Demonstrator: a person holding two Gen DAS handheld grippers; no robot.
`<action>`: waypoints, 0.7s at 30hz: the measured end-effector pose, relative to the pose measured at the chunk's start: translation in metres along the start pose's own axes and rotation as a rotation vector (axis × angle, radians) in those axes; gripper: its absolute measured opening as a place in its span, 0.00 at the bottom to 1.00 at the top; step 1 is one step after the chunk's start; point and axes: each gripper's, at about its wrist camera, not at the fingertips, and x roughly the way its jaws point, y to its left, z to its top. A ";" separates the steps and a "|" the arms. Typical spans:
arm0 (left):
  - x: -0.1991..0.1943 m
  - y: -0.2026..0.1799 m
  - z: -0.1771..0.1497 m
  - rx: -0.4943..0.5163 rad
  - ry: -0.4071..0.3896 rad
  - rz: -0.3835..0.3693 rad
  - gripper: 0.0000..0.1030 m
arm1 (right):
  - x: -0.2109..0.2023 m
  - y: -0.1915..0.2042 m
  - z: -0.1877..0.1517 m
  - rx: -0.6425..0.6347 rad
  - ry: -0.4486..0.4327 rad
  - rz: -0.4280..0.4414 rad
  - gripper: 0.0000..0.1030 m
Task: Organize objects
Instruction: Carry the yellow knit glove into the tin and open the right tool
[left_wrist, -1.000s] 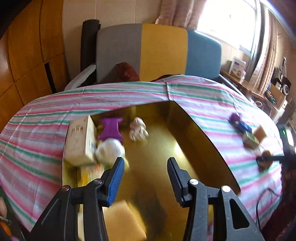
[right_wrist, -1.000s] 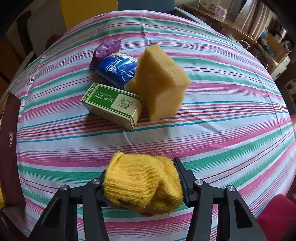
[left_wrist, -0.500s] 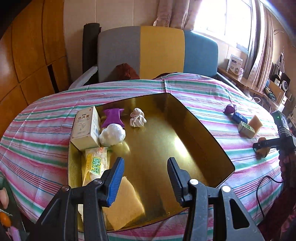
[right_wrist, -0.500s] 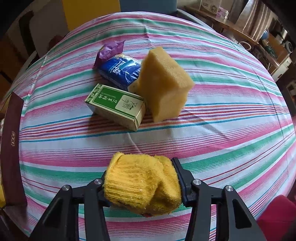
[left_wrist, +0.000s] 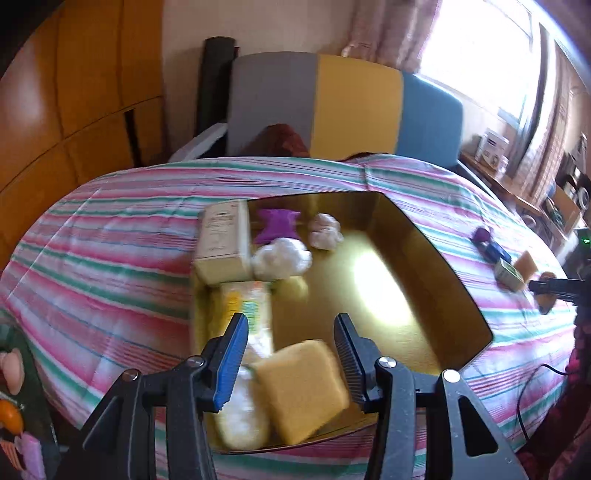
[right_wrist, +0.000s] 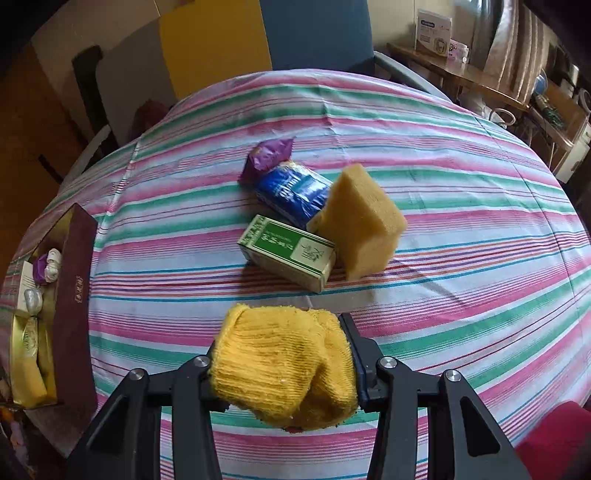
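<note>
Since half a second ago the right gripper (right_wrist: 282, 363) has lifted and drawn back from the pile with the yellow knit cloth (right_wrist: 282, 365) pinched between its fingers, above the near edge of the striped tablecloth (right_wrist: 461, 221). Near the cloth's centre lie four things touching one another: one green box (right_wrist: 288, 252), one tan sponge (right_wrist: 360, 221) tilted against it, one blue packet (right_wrist: 293, 192) and one purple wrapper (right_wrist: 267, 155). Meanwhile the left gripper (left_wrist: 290, 350) has dipped toward the gold tray (left_wrist: 424, 258); its fingers are spread wide and hold nothing, over the tray's near edge. Inside the tray sit one cream box (left_wrist: 223, 240), one purple piece (left_wrist: 277, 225), two white bundles (left_wrist: 282, 258), one yellow packet (left_wrist: 247, 306), another sponge (left_wrist: 301, 387) and a pale blurred lump (left_wrist: 242, 413).
</note>
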 end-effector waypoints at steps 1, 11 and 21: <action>-0.001 0.009 0.000 -0.025 0.001 0.007 0.47 | 0.000 0.005 0.005 -0.009 -0.014 0.019 0.46; -0.007 0.069 -0.013 -0.163 0.014 0.062 0.47 | -0.041 0.176 0.021 -0.267 -0.099 0.348 0.46; -0.003 0.084 -0.018 -0.200 0.026 0.054 0.47 | 0.051 0.353 -0.011 -0.375 0.101 0.491 0.50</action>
